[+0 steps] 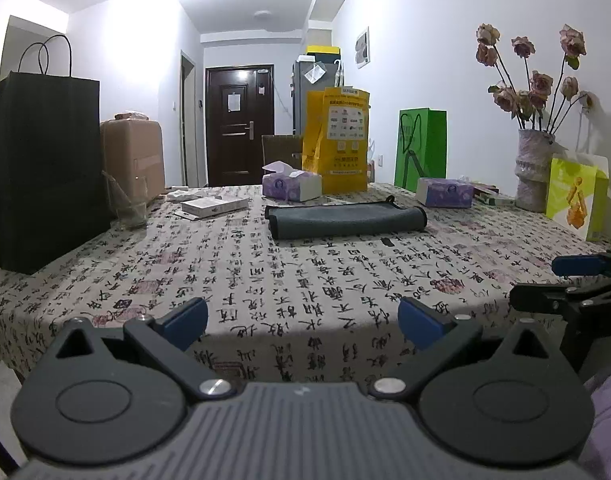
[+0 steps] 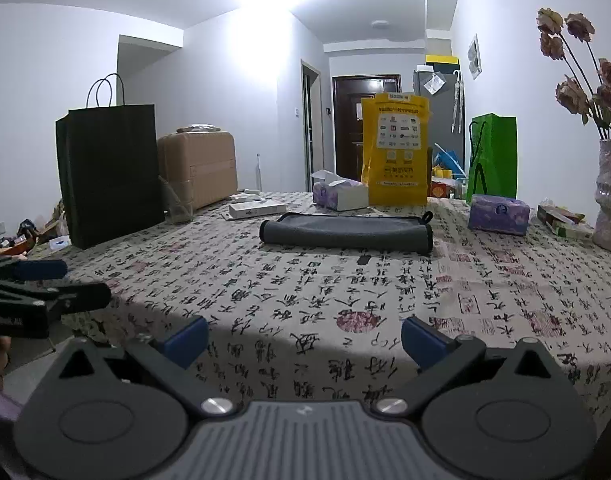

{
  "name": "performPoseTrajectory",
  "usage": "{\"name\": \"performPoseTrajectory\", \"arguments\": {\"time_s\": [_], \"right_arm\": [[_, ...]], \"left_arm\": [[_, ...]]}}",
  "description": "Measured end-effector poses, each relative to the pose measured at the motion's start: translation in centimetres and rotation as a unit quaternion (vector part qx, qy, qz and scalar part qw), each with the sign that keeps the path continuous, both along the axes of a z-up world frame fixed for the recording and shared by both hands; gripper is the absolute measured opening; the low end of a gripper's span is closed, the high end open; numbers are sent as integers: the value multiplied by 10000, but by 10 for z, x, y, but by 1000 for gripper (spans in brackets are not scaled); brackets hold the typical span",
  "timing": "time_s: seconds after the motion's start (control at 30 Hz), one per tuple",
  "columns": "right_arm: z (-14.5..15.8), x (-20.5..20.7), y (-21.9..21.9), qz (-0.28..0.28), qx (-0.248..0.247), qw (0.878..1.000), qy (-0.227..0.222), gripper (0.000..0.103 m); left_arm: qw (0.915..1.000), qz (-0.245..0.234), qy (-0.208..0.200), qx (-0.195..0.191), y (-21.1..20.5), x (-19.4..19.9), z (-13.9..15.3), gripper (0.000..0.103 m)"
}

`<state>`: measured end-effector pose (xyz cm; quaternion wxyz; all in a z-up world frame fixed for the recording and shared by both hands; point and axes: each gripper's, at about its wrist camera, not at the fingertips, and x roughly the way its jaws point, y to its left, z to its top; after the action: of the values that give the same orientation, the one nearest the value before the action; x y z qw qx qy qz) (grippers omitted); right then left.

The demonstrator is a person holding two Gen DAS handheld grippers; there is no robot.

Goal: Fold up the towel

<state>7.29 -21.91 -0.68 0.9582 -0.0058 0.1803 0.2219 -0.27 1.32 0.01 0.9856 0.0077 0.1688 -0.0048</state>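
A dark grey towel [image 1: 345, 220] lies folded into a long flat bundle in the middle of the table, with a small black hang loop at its far right corner. It also shows in the right wrist view [image 2: 345, 232]. My left gripper [image 1: 303, 320] is open and empty, held at the table's near edge, well short of the towel. My right gripper [image 2: 305, 340] is open and empty too, beside the left one at the near edge. The right gripper also shows at the right edge of the left wrist view [image 1: 577, 284]. The left gripper shows at the left edge of the right wrist view [image 2: 45, 284].
The table carries a cloth printed with black characters [image 1: 265, 280]. A black paper bag [image 1: 41, 168] and a glass [image 1: 129, 204] stand at left. Tissue boxes [image 1: 291, 184], a yellow bag [image 1: 337, 140], a green bag [image 1: 421, 148] and a flower vase [image 1: 533, 168] line the far and right sides.
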Motion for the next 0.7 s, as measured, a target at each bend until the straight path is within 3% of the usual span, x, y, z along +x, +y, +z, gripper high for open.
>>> {"name": "performPoseTrajectory", "arguments": {"time_s": [0.7], "right_arm": [[-1,-11,-7,-35,75,10000,32,103]], "left_arm": [[10000,-56,67,29,-5,-5,-2,103]]}}
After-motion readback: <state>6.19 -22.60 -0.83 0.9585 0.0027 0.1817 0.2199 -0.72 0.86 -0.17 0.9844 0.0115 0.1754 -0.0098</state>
